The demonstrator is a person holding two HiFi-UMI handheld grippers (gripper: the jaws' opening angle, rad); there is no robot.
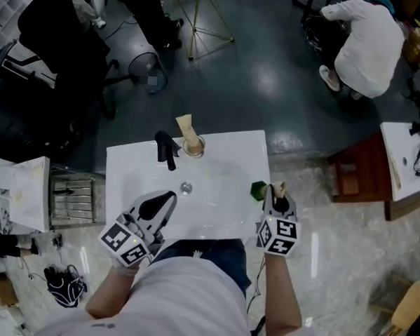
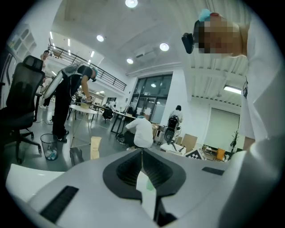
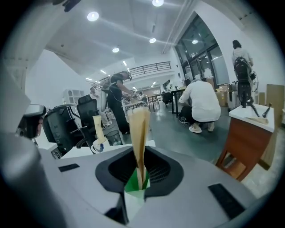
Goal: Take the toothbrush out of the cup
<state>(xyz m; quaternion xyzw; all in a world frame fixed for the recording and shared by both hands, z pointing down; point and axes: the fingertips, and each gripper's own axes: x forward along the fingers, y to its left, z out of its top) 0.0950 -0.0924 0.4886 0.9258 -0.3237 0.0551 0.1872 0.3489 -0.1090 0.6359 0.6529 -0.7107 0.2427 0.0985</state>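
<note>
A tan paper-wrapped toothbrush (image 3: pixel 139 133) stands upright in a small green cup (image 3: pixel 133 185) at the right edge of the white washbasin (image 1: pixel 224 164). My right gripper (image 3: pixel 139 174) is shut on its lower part, just above the cup's rim. From the head view, the green cup (image 1: pixel 257 191) and toothbrush tip (image 1: pixel 280 186) sit right at the right gripper (image 1: pixel 276 197). A second tan toothbrush (image 1: pixel 187 127) stands in a clear cup (image 1: pixel 193 147) behind the tap. My left gripper (image 1: pixel 168 198) hangs shut and empty over the basin's front left; its jaws (image 2: pixel 142 165) meet.
A black tap (image 1: pixel 166 149) stands at the basin's back left, with the drain (image 1: pixel 186 188) in the middle. A wire rack (image 1: pixel 71 199) is left of the basin and a wooden cabinet (image 1: pixel 353 175) to the right. A person in white (image 1: pixel 367 45) crouches on the floor beyond.
</note>
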